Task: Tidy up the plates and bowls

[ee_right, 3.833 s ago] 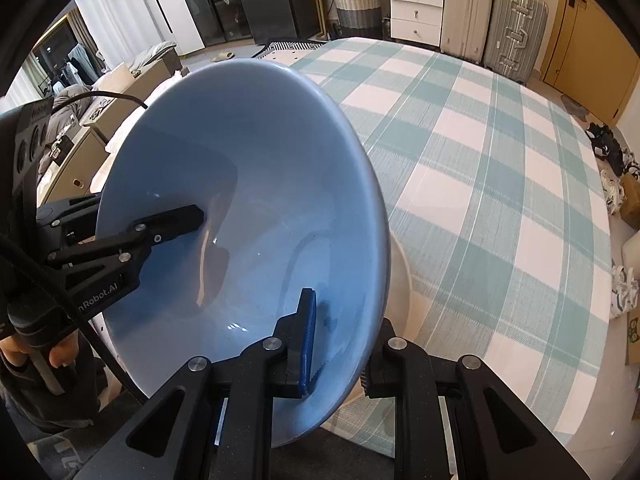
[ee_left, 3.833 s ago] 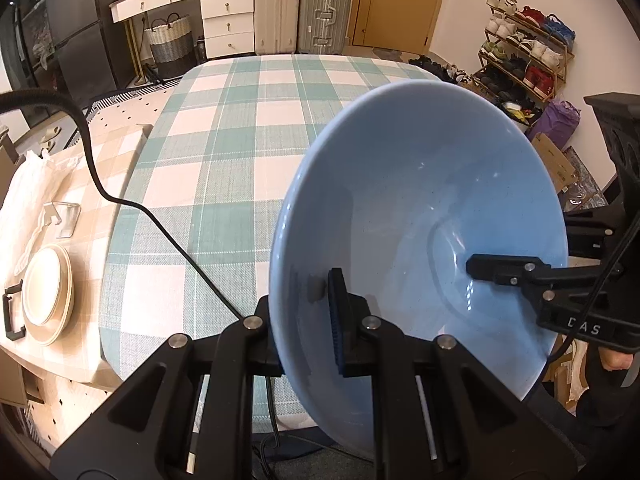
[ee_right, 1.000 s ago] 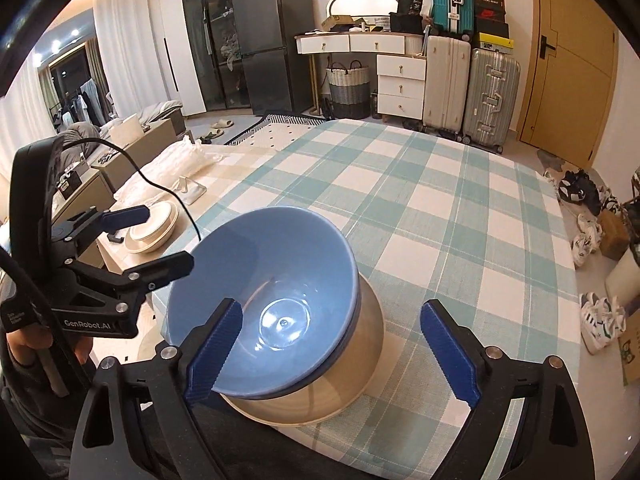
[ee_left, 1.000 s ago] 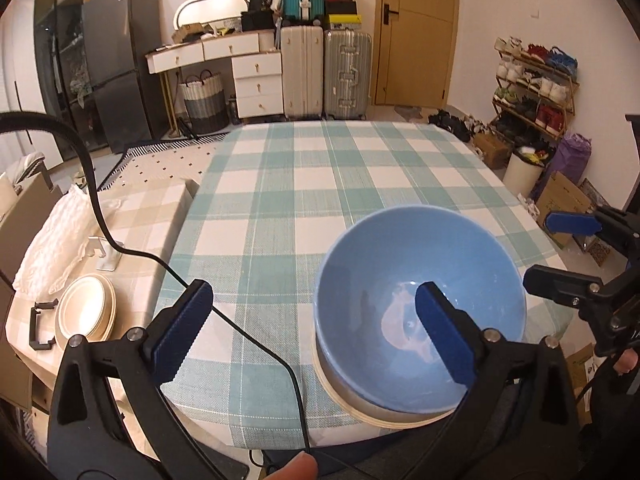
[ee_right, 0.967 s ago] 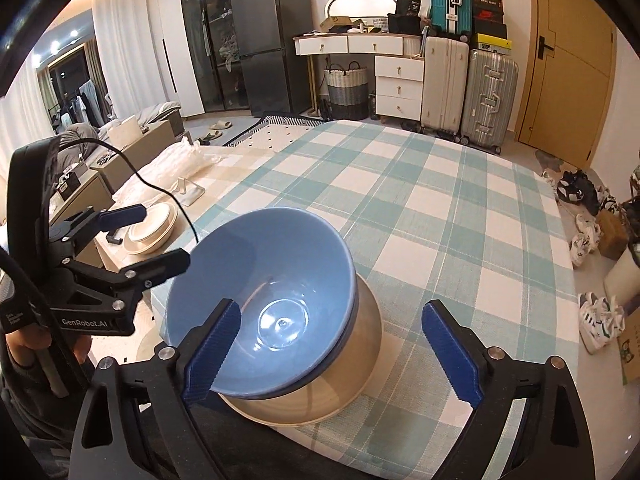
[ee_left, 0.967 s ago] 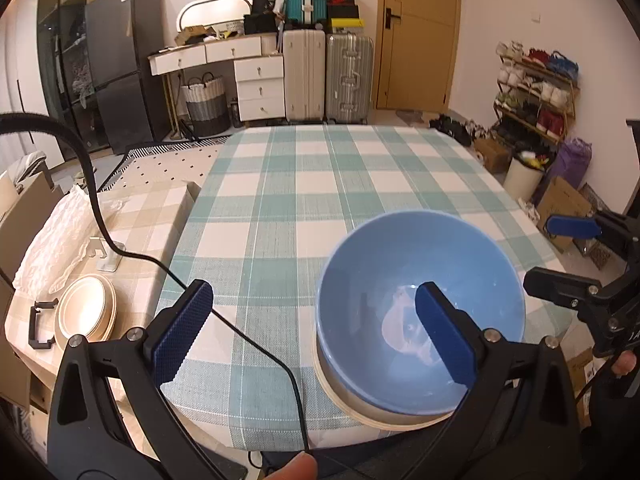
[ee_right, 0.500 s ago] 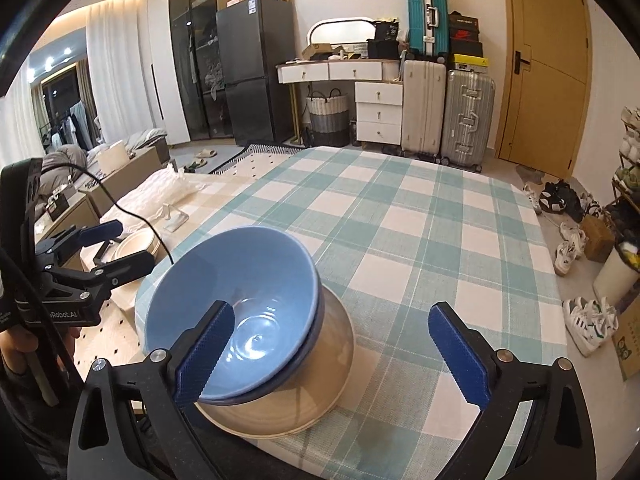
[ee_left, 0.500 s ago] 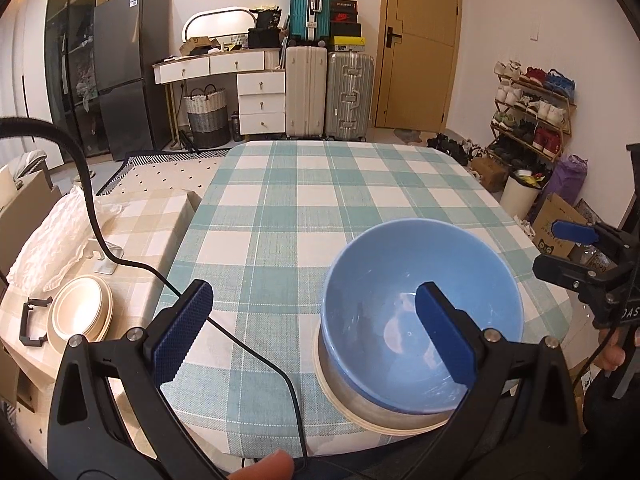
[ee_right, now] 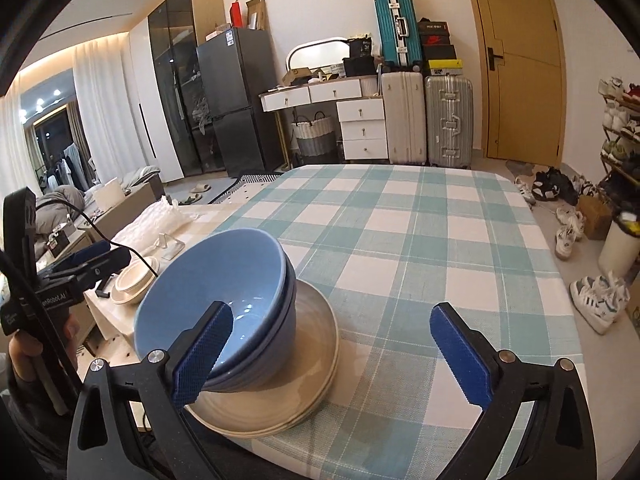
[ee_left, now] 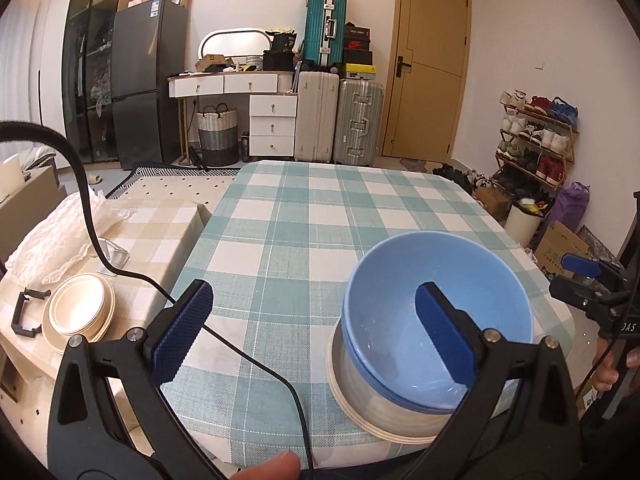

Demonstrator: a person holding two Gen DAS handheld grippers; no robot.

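I am looking across a large worktop (ee_left: 320,216) covered in a teal and white checked cloth, with most of its surface bare. That leaves room to gather the dishes into one pile near the edge closest to me. There, a stack of cream plates (ee_right: 296,376) lies flat as the base, wide enough to carry the rest. On it stand the blue bowls (ee_right: 224,296), one nested in another, upright and sitting a little toward the left of the plates in the right wrist view. A lower side table (ee_left: 160,240) to the left holds a second, smaller cream stack (ee_left: 78,314), well apart from the main pile and, I judge, not yet gathered in. My left claw (ee_left: 308,336) is spread wide and grips nothing; its right pad shows in front of the bowls. My right claw (ee_right: 332,352) is likewise wide apart and empty, with the pile behind its left pad.
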